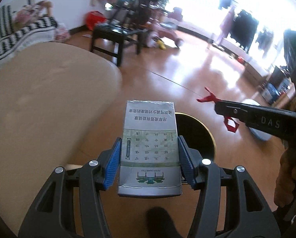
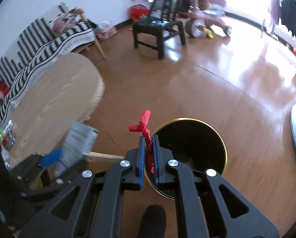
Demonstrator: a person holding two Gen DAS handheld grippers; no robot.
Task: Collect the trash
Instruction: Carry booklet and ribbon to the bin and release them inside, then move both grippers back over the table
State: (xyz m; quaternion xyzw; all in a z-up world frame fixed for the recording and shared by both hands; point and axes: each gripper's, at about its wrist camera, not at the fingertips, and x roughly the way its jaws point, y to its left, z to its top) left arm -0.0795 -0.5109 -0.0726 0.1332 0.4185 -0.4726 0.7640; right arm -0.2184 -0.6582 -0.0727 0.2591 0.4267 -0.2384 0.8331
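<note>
My left gripper (image 1: 149, 154) clamps a silver cigarette pack (image 1: 149, 148) between its blue pads, jaws about half spread. My right gripper (image 2: 148, 154) is pinched nearly shut on a red scrap (image 2: 145, 127) (crumpled, knotted-looking). Both hang above the black bin (image 2: 189, 144) with the gold rim, on the wooden floor (image 2: 217, 83) beside the round table (image 2: 54, 91).

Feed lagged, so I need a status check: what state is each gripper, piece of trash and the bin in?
Left gripper: shut on carton.
Carton: held, flap torn open.
Right gripper: shut on wrapper.
Wrapper: held, twisted.
Bin: open, upright on floor.
</note>
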